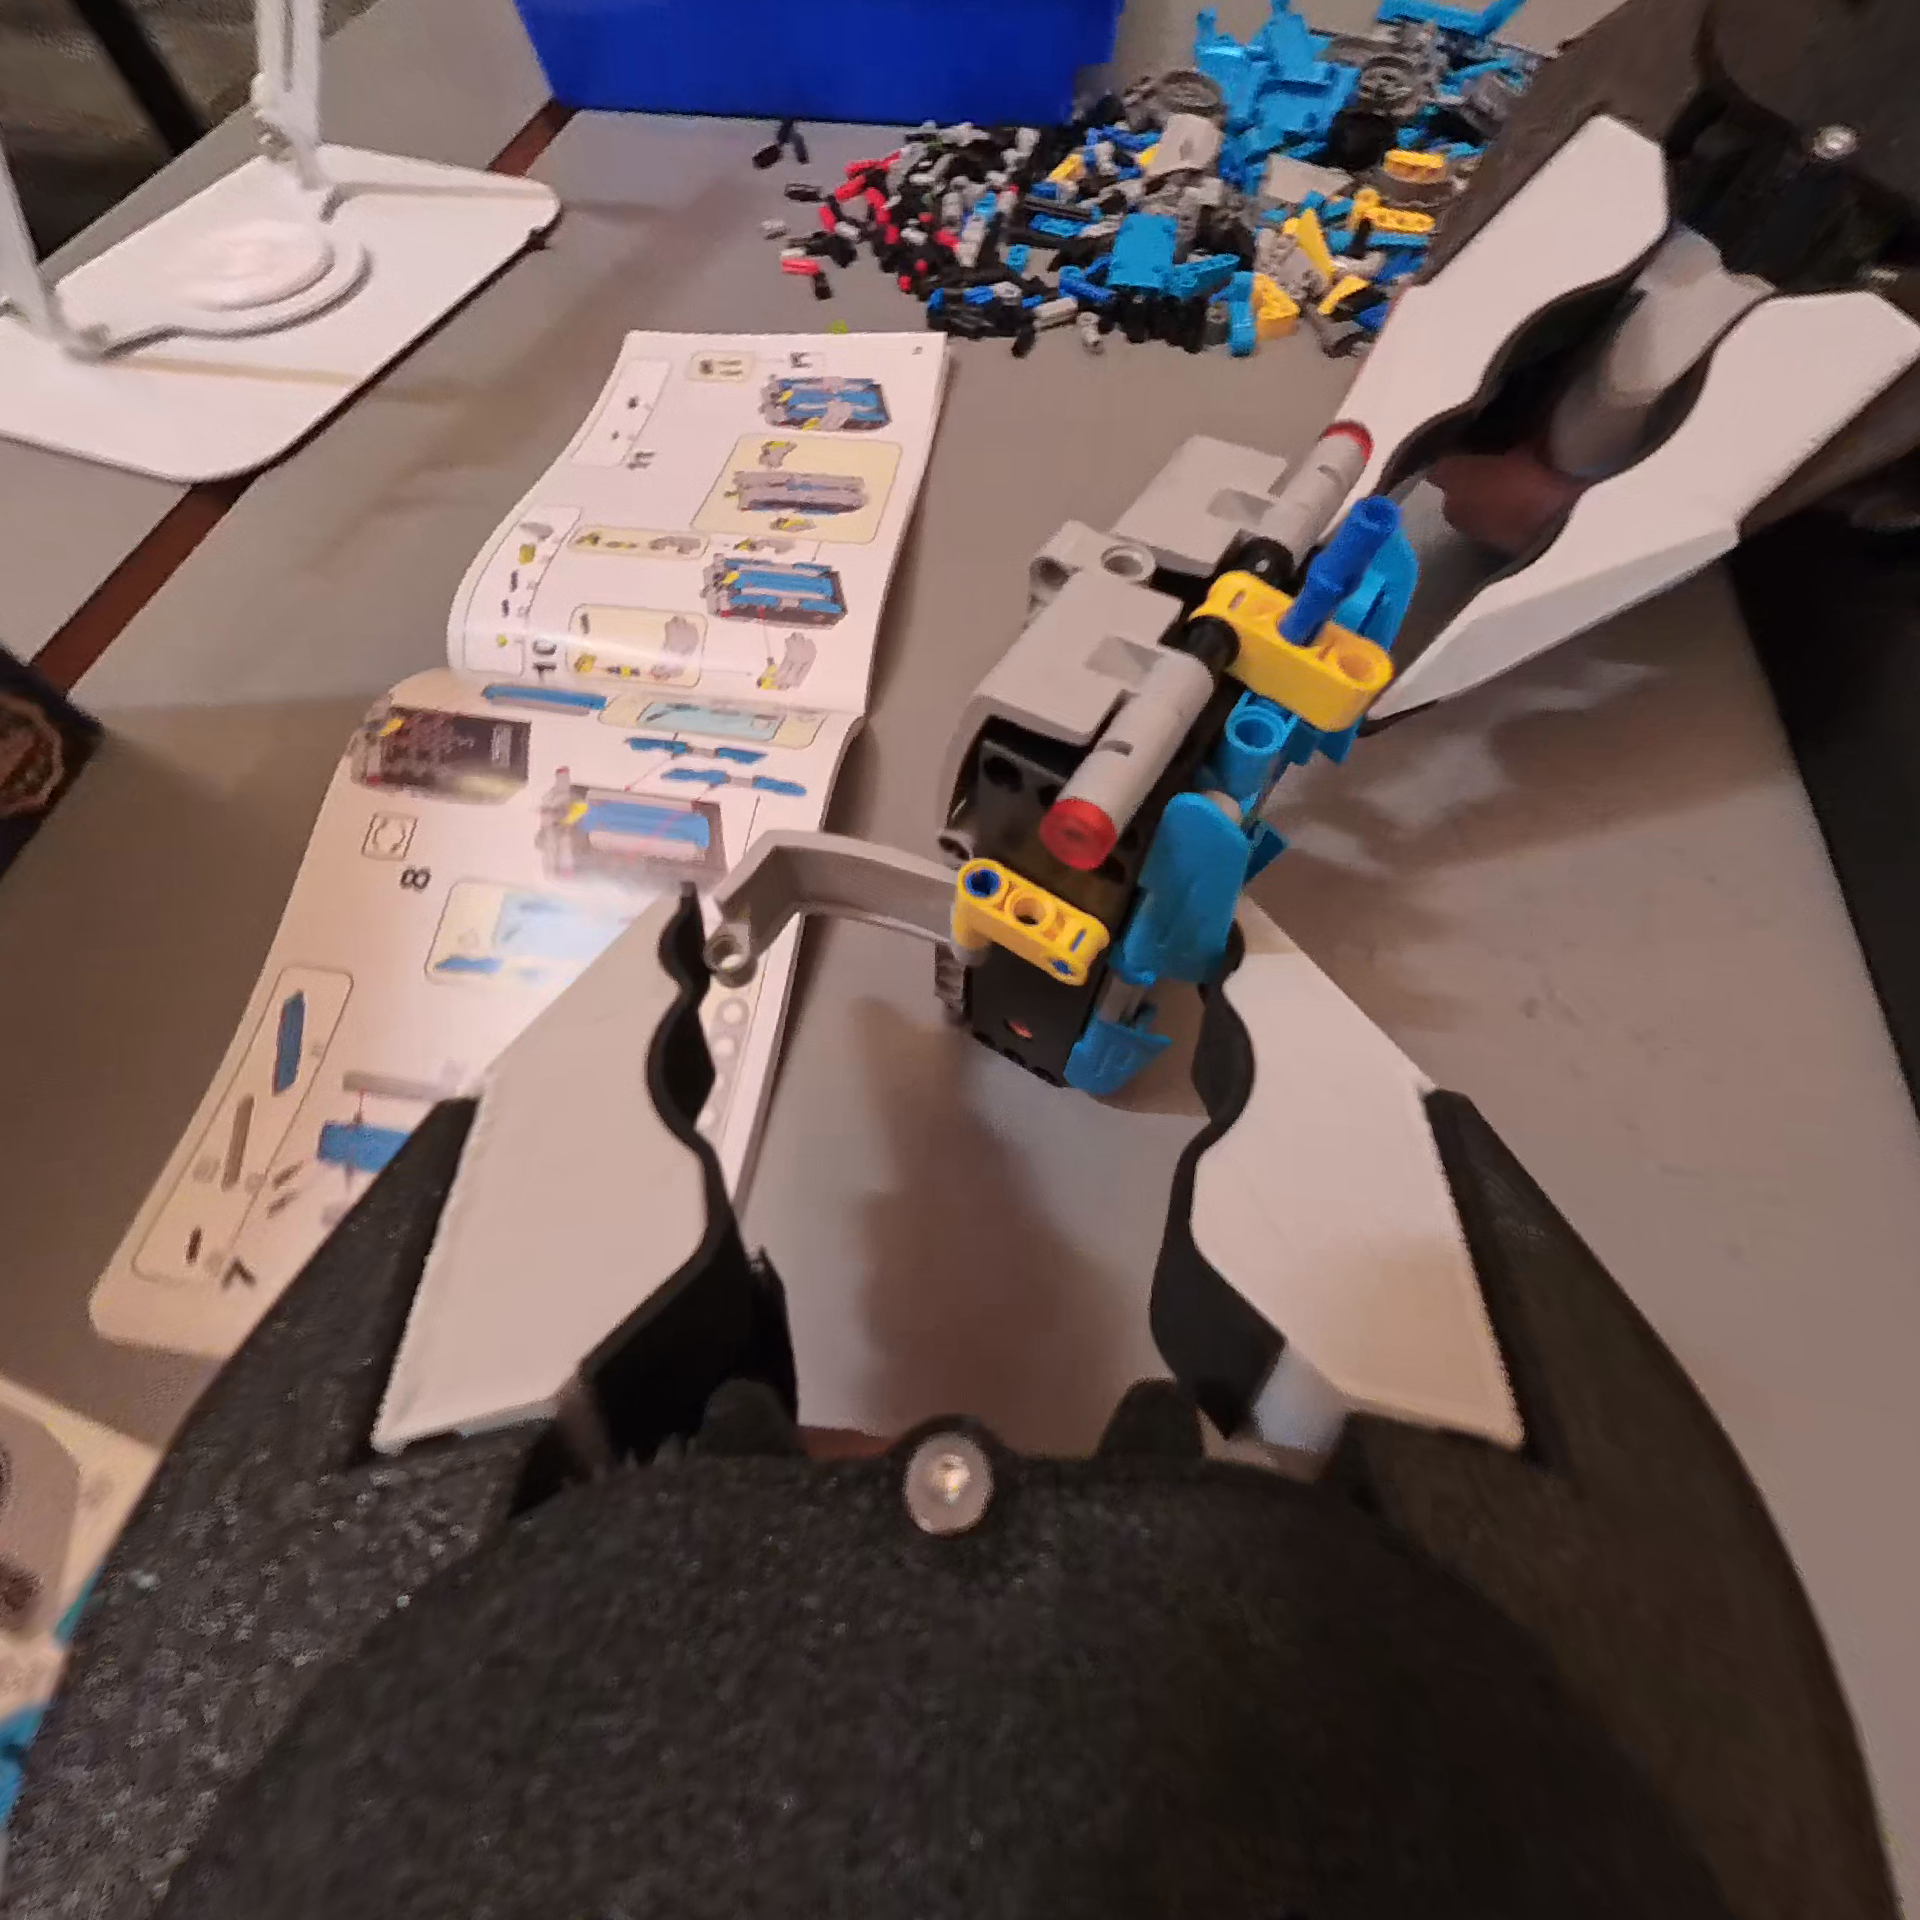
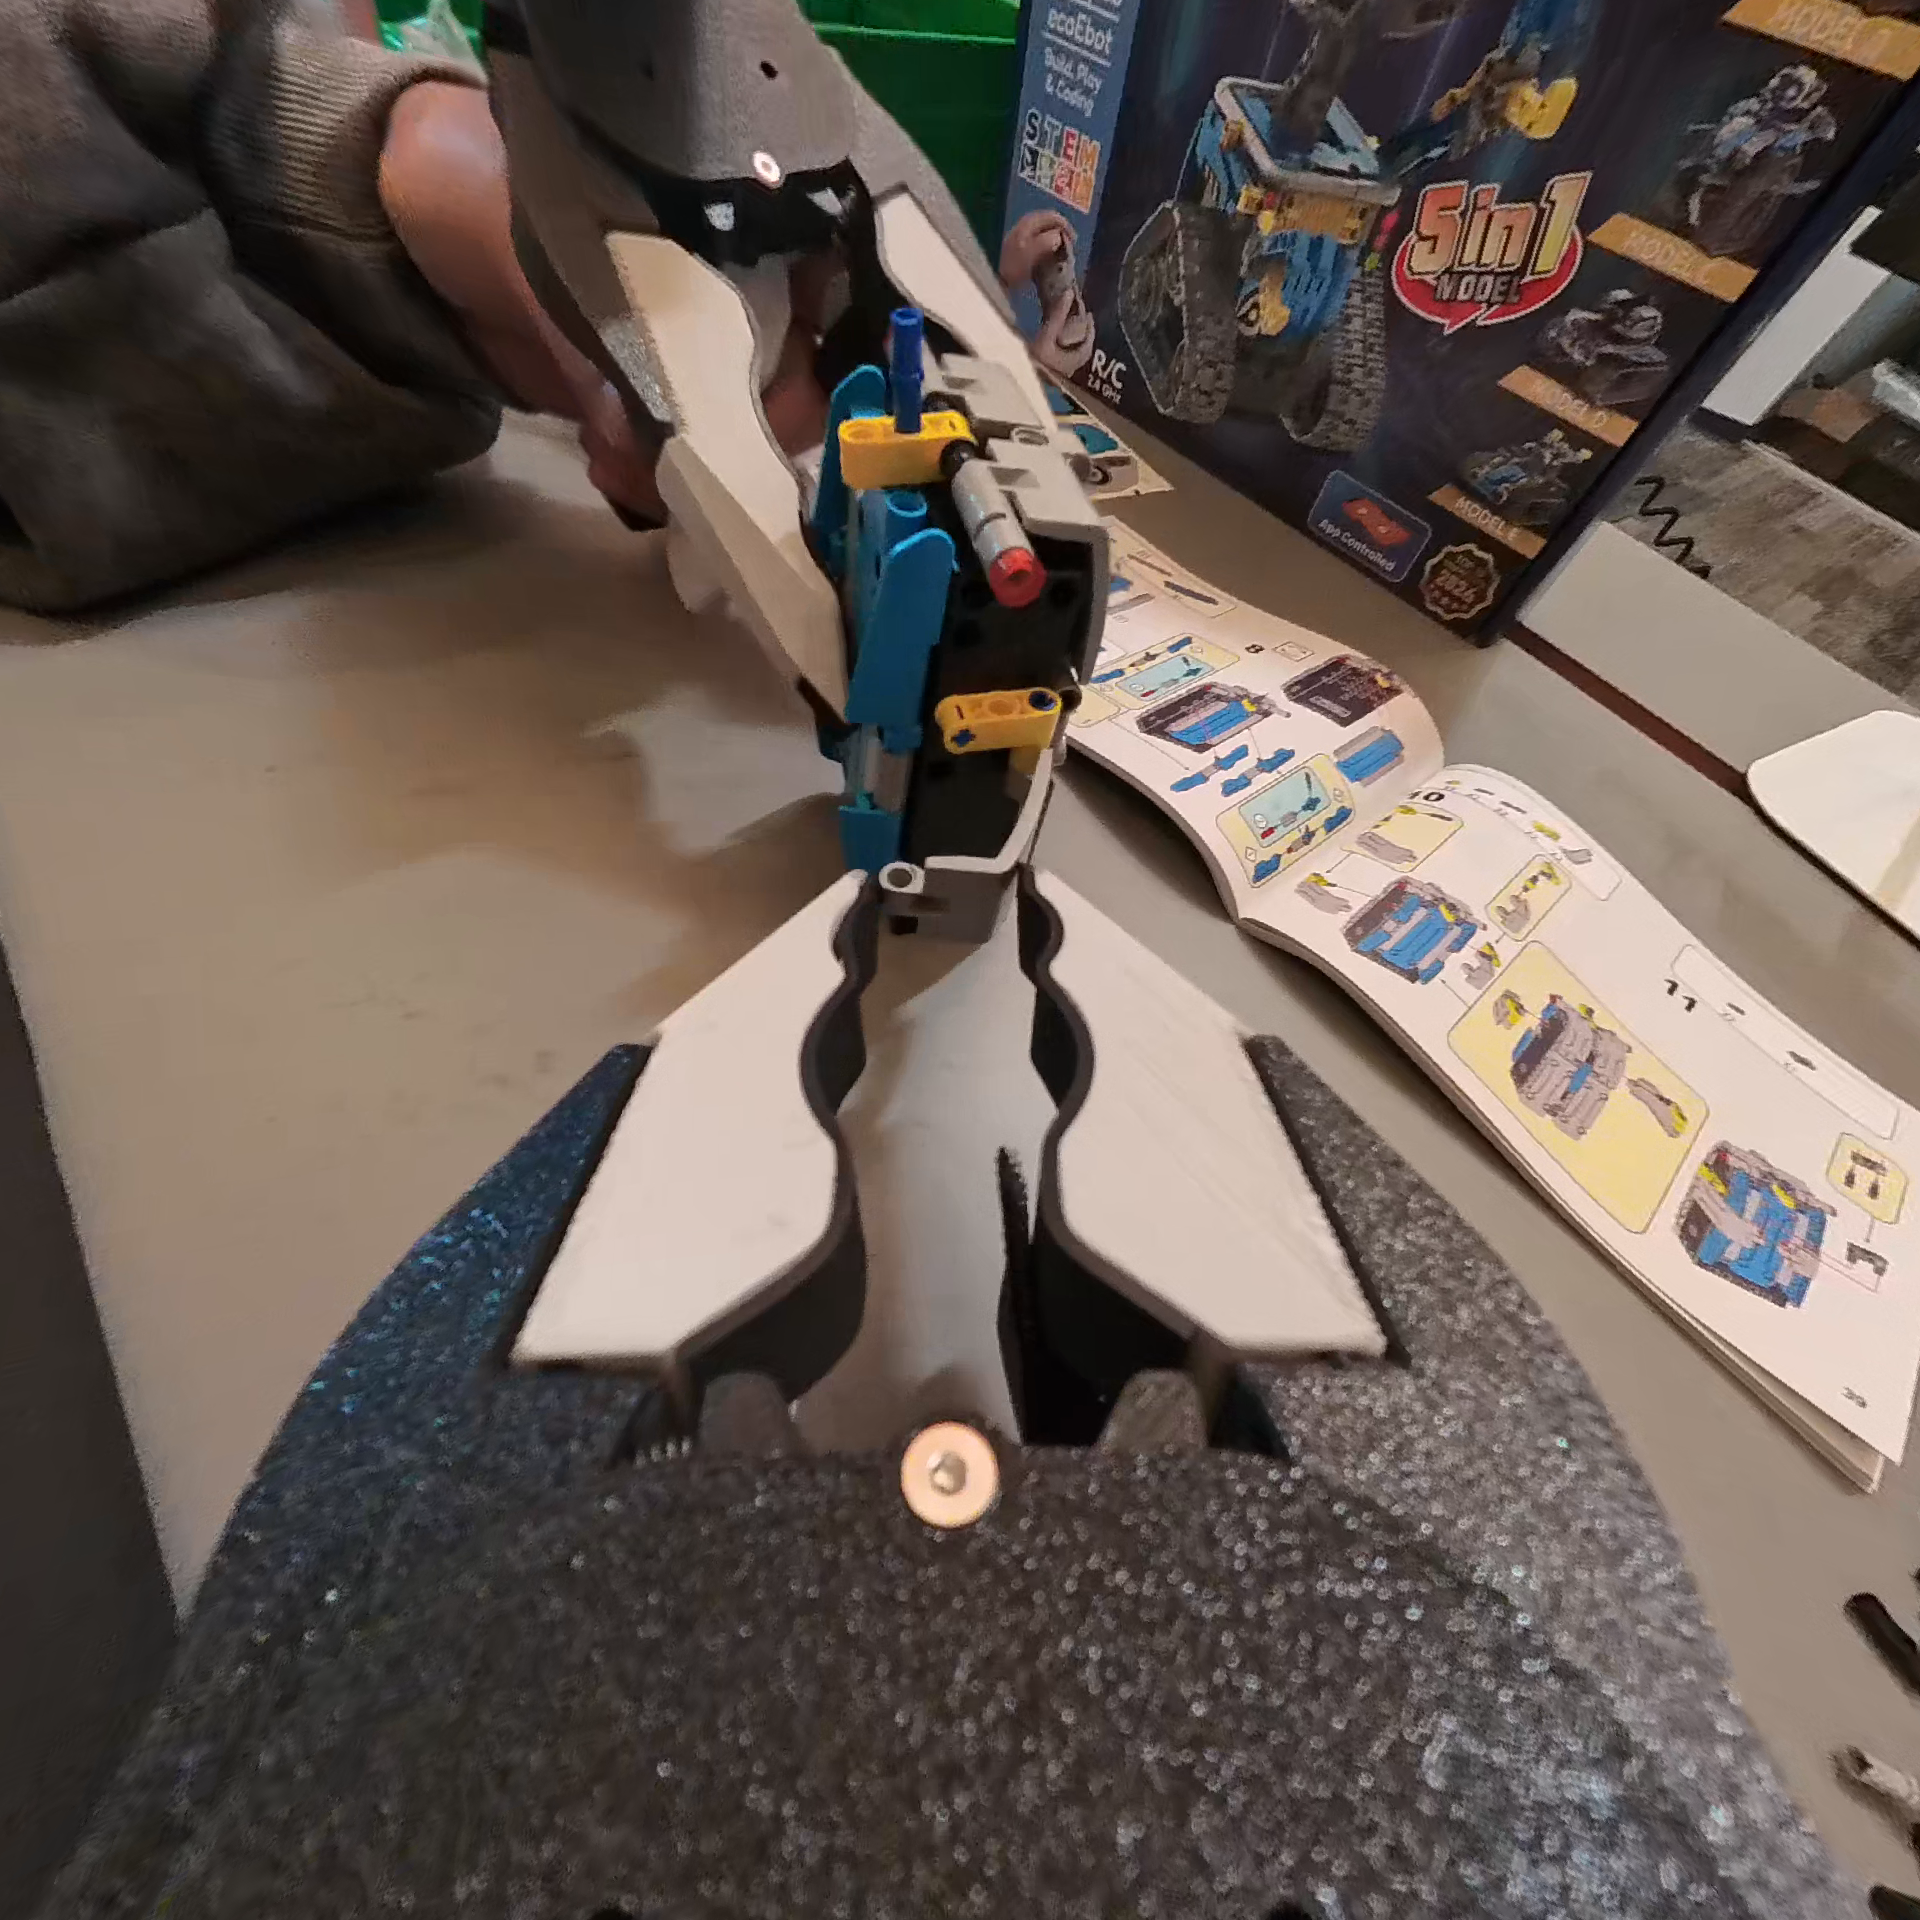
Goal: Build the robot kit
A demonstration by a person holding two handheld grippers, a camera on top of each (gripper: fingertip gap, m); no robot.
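Left wrist view: open left tongs (image 1: 951, 971) flank the model's (image 1: 1132, 769) near end, its long axis running upper right to the right tongs (image 2: 940, 883), pinching its grey arm (image 2: 961, 883).

Half-built grey, black, blue and yellow brick model (image 1: 1122, 769) upright on grey table (image 1: 1507, 935), between both jaws.

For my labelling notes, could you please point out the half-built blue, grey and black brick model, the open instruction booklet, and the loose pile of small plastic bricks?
half-built brick model (image 1: 1101, 727), left wrist view, grey upper block.
open instruction booklet (image 2: 1558, 1049), right wrist view, right-hand page.
loose brick pile (image 1: 1164, 218), left wrist view, centre of heap.
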